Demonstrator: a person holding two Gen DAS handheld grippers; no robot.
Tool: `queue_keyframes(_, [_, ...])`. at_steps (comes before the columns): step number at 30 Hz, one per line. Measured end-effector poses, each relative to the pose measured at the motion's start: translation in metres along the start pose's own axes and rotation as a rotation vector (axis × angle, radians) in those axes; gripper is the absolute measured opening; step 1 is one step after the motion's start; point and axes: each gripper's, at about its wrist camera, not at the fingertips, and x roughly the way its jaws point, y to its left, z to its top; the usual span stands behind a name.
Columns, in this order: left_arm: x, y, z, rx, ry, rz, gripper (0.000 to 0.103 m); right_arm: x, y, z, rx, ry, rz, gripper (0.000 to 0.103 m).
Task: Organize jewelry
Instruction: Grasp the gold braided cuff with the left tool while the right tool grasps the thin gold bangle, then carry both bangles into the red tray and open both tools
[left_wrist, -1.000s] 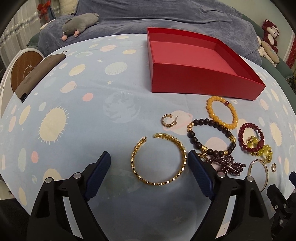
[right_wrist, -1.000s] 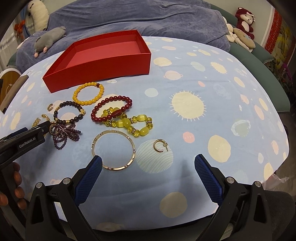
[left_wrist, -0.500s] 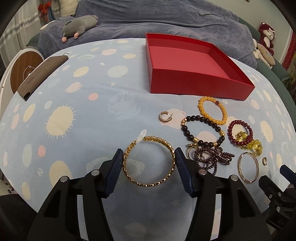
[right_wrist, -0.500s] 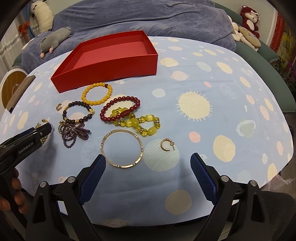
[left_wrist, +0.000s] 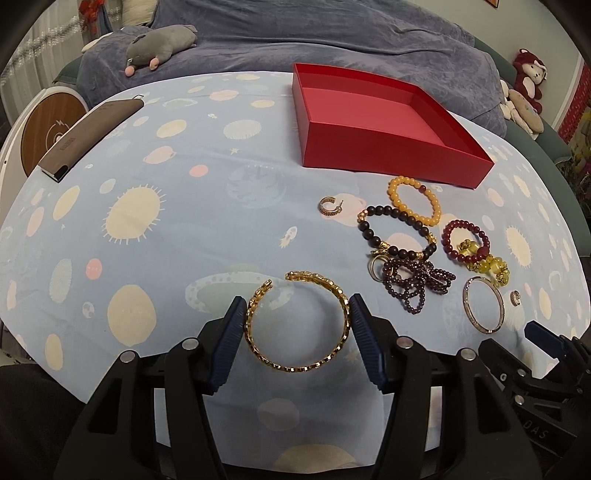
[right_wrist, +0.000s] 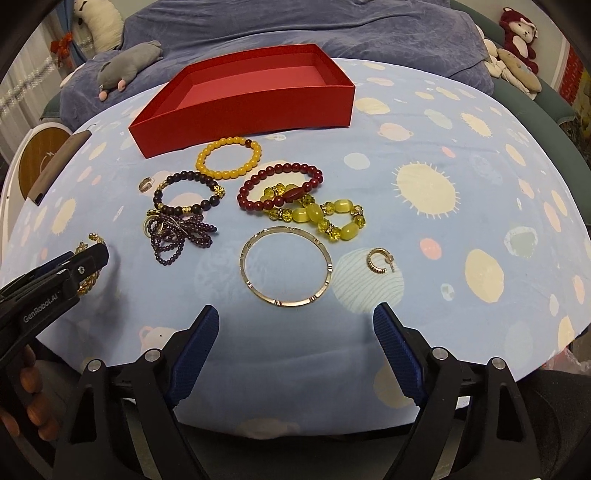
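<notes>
A gold chain cuff bracelet (left_wrist: 258, 354) sits between the blue pads (left_wrist: 229, 332) of my left gripper (left_wrist: 297, 314), which press on both its sides. That gripper also shows at the left of the right wrist view (right_wrist: 88, 258). My right gripper (right_wrist: 295, 314) has wide jaws that are closing with nothing between them. A thin rose-gold bangle (right_wrist: 286, 302) lies just beyond its tips. Beyond the bangle lie yellow (right_wrist: 221, 173), dark (right_wrist: 184, 175) and red (right_wrist: 280, 171) bead bracelets. An empty red box (right_wrist: 240, 107) stands at the back.
A purple bead bunch (right_wrist: 177, 236), a yellow crystal bracelet (right_wrist: 314, 212) and two gold hoop earrings (right_wrist: 376, 260) (left_wrist: 328, 206) lie on the planet-print cloth. A brown case (left_wrist: 85, 129) sits at the far left edge. A grey plush (left_wrist: 159, 40) lies behind the table.
The left jaws have closed in from wide apart until the pads meet the gold cuff. The right jaws have narrowed, and the thin bangle now lies centred ahead of them.
</notes>
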Motion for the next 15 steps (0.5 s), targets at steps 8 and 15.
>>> queue_keyframes(8, [0.008, 0.0, 0.0, -0.003, 0.012, -0.005, 0.055, 0.02, 0.006, 0.017, -0.009, -0.002, -0.034, 0.074])
queue_keyframes(15, [0.01, -0.001, 0.0, -0.006, 0.021, -0.006, 0.055, 0.021, 0.014, 0.023, -0.038, -0.032, -0.025, 0.058])
